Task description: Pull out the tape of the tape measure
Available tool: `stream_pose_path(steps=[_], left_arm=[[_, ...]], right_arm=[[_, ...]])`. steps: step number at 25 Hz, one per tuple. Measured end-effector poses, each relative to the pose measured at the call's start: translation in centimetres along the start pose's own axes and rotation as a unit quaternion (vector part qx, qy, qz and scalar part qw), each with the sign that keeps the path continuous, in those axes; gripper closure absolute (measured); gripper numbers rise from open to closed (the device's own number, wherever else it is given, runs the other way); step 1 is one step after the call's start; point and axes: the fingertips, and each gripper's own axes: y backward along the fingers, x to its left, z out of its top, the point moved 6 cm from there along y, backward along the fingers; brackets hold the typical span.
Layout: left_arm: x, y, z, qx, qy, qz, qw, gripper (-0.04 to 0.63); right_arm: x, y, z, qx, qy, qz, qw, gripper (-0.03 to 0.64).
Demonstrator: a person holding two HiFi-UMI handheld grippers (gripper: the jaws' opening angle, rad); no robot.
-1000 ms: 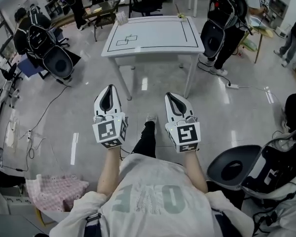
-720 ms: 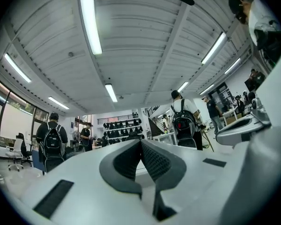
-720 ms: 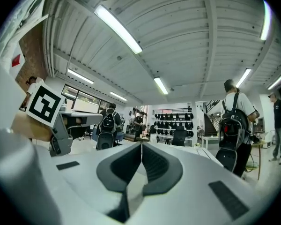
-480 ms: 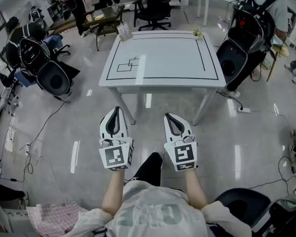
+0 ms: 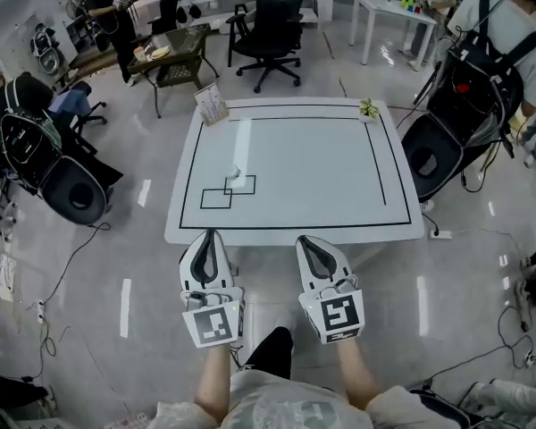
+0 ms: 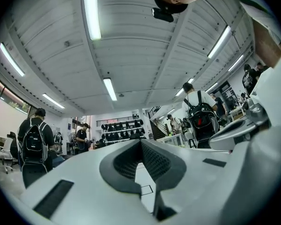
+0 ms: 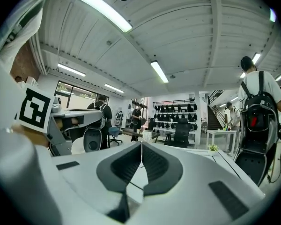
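Note:
A white table (image 5: 322,177) with a black border line and two small black squares (image 5: 228,192) stands just ahead of me. A small pale object (image 5: 235,179), too small to identify, lies by the squares. My left gripper (image 5: 207,238) and right gripper (image 5: 305,241) hover side by side at the table's near edge, both shut with nothing between the jaws. The left gripper view shows its closed tips (image 6: 141,142) pointing over the table; the right gripper view shows its own tips (image 7: 141,146) meeting likewise.
A card stand (image 5: 211,105) and a small plant (image 5: 368,108) sit at the table's far corners. A black office chair (image 5: 272,16) stands behind it. A person with a backpack (image 5: 491,52) is at the right, bags (image 5: 45,164) at the left, cables on the floor.
The table has come much closer in the head view and now reaches the gripper tips. Both grippers stay shut and side by side.

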Motion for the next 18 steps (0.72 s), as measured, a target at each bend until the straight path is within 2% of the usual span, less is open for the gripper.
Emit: stream_pose_path(steps=[4, 10, 14, 18], left_arm=[[0.7, -5.2, -0.1, 0.032, 0.012, -0.019, 0.9992, 0.569], [0.8, -9.4, 0.8, 0.023, 0.036, -0.048, 0.998, 0.569], [-0.4, -10.9, -0.1, 0.033, 0.061, -0.046, 0.9965, 0.569], [-1.6, -12.1, -0.7, 0.034, 0.058, -0.049, 0.9965, 0.569]], right_arm=[[-2.3, -3.9, 2.0, 0.006, -0.003, -0.016, 1.0, 0.586], [-4.7, -6.1, 4.9, 0.01, 0.01, -0.042, 0.999, 0.586], [-6.4, -6.6, 4.5, 0.018, -0.003, -0.053, 0.998, 0.586], [-7.6, -7.1, 4.0, 0.011, -0.011, -0.049, 0.999, 0.586]])
